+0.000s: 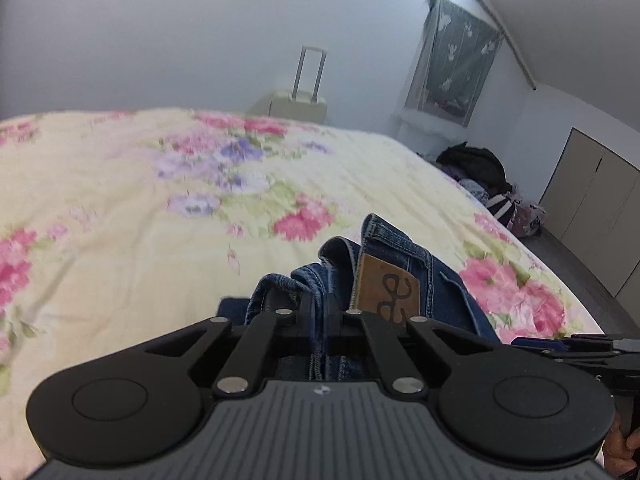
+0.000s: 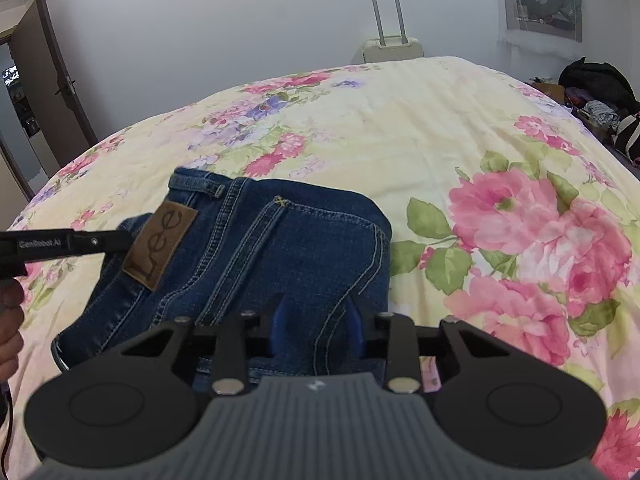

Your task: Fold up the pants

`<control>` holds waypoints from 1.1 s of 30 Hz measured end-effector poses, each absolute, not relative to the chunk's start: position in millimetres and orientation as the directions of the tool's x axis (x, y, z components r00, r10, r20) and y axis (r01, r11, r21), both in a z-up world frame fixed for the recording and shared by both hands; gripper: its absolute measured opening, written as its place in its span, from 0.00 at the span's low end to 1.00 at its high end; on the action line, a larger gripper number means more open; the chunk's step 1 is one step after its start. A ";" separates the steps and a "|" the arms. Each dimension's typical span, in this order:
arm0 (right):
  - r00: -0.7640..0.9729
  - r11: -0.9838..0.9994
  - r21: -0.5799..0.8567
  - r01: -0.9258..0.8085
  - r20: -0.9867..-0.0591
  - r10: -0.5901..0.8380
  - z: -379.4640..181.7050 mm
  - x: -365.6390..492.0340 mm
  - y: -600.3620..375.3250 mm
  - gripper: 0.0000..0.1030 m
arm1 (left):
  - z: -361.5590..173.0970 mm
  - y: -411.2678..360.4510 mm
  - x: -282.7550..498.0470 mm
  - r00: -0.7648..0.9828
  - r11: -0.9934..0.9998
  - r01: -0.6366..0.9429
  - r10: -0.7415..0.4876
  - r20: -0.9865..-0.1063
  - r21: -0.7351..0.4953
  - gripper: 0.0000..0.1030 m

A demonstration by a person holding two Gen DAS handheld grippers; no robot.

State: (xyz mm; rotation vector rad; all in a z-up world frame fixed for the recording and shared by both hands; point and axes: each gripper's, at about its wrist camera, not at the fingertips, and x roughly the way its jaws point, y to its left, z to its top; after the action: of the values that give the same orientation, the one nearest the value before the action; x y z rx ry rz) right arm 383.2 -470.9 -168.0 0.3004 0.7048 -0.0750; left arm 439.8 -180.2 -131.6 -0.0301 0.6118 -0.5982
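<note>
Blue denim pants [image 2: 280, 240] lie folded into a compact bundle on the floral bedspread [image 2: 400, 120], brown leather waist patch [image 2: 160, 244] up. My left gripper [image 1: 320, 312] is shut on the waistband edge of the pants [image 1: 400, 264], next to the patch [image 1: 386, 288]. It shows at the left of the right wrist view [image 2: 116, 242]. My right gripper [image 2: 316, 320] is open, its blue-padded fingers [image 2: 278, 320] resting over the near edge of the bundle. It shows at the right edge of the left wrist view [image 1: 560, 346].
The bed fills most of both views. A cream suitcase [image 2: 394, 46] stands beyond its far edge. A pile of bags and clothes [image 2: 600, 92] lies on the floor at the right. A door [image 2: 44, 92] is at the left, cabinets [image 1: 596, 204] at the right.
</note>
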 end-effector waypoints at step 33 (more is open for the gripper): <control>0.749 0.944 0.324 0.060 -0.640 0.172 -181.1 415.6 -426.2 0.18 | -207.3 -175.6 515.6 0.347 0.719 0.570 -0.649 -0.677 -0.398 0.64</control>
State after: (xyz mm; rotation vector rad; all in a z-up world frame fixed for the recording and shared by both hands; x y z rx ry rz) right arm 415.6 -426.2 -181.1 0.3377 0.7257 0.0628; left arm 515.6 -175.6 -207.3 -0.0976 0.9241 -0.7920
